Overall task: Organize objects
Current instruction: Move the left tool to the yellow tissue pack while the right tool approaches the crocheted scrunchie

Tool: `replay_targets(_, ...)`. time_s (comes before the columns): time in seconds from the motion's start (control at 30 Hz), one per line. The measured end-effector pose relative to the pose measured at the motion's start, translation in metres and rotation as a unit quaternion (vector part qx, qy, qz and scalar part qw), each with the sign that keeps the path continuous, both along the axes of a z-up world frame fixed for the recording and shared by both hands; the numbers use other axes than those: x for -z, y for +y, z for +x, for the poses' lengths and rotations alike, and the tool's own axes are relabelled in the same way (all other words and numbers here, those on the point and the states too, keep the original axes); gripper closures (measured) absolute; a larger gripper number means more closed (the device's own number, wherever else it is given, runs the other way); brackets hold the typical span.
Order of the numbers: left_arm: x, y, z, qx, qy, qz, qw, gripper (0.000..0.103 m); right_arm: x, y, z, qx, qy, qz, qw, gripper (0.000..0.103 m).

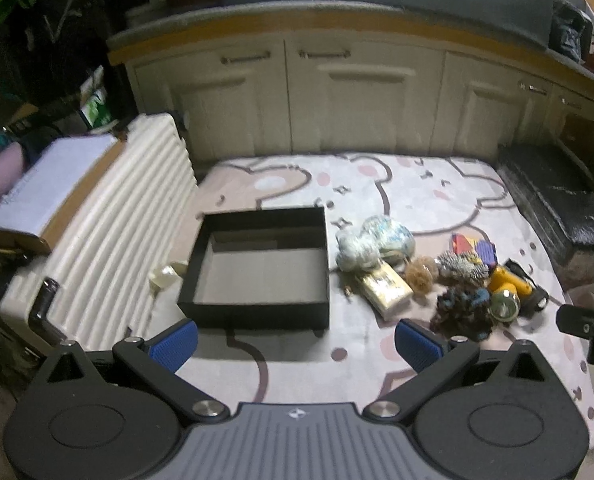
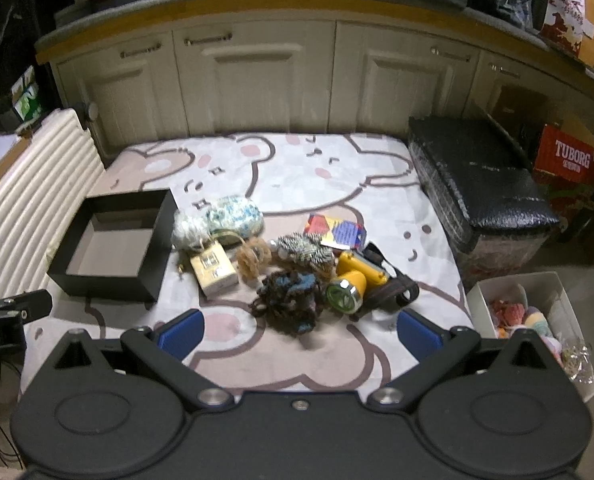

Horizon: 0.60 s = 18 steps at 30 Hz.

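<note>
Judging by looks, the soft, light yarn bundle [image 2: 287, 300] is best pinched mid-clump by the right gripper [image 2: 299, 330], both grippers' fingers being spread and empty.

We see cream cabinet doors [image 2: 265, 80] behind the bear-print mat [image 2: 297, 168]; a ribbed white suitcase [image 1: 117, 216] lies along the mat's left edge; right of it — a black wrapped bin [image 2: 481, 184], a red Tuborg carton [image 2: 569, 160].
</note>
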<state>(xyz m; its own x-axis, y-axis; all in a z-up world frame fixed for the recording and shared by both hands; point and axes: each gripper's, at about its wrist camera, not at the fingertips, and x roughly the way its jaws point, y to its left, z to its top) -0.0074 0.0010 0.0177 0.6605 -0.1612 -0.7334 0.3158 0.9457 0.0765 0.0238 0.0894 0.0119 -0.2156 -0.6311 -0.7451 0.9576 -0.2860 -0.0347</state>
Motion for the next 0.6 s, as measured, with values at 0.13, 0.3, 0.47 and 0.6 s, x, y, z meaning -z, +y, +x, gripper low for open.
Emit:
replay_targets(0.13, -0.012, -0.001, 0.003, -0.002, -0.015, -0.006, 0.9999, 0.000, -0.009, -0.002, 0.000, 0.003, 0.011, -0.017, 1.000, 0.000)
replay_targets(0.3, -0.033, -0.007, 0.011, 0.008, -0.037, -0.009, 0.9992, 0.000, -0.024, -0.011, 0.000, 0.002, 0.020, -0.029, 0.999, 0.000)
replay_targets(0.47, -0.055, -0.019, 0.020, 0.029, -0.054, -0.016, 0.9980, 0.000, -0.043, -0.024, -0.004, 0.005, 0.022, -0.046, 0.999, 0.000)
replay_targets(0.6, -0.071, -0.032, 0.030, 0.042, -0.063, -0.022, 0.9969, 0.000, -0.057, -0.039, -0.010, 0.016, 0.015, -0.060, 0.998, 0.000)
